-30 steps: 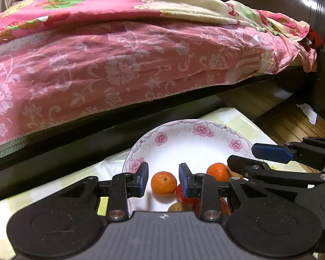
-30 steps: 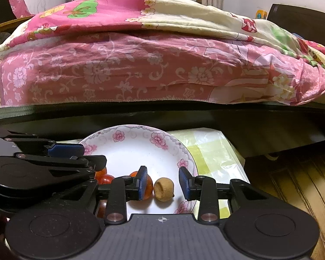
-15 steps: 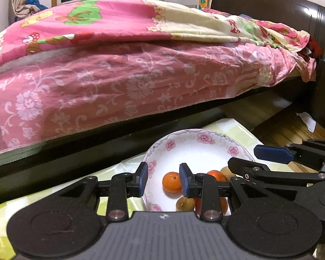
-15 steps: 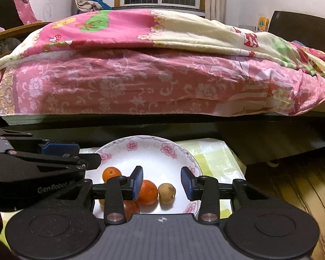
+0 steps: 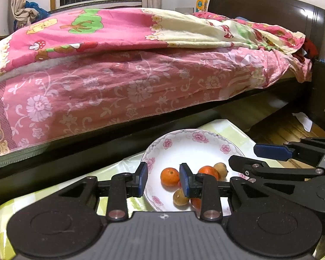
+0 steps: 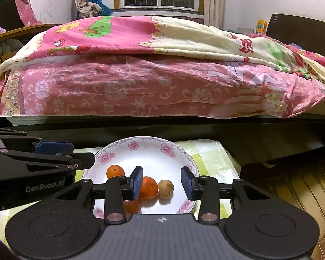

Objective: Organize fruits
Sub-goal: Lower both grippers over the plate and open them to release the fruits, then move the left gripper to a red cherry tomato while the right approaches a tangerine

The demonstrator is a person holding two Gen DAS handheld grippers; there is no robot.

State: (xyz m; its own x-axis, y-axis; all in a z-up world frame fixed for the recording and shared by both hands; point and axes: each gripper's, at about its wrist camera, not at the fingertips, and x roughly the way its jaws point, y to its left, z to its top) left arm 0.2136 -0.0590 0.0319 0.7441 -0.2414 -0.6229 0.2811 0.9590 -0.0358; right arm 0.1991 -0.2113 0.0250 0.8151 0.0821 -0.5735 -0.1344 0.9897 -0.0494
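A white plate with pink flowers sits on a yellow-green cloth. It holds several fruits: a small orange, a bigger orange, brown round fruits, and a red-orange fruit partly hidden behind the fingers. My left gripper is open and empty, raised above the plate's near left side. My right gripper is open and empty above the plate's near side. Each gripper shows in the other's view.
A bed with a pink floral quilt fills the background, its dark frame just behind the low table. A dark headboard and nightstand stand right. Wooden floor lies to the right.
Both grippers have pulled back and risen from the plate, so the plate looks smaller and more of the bed and window shows. Both stay open and empty.
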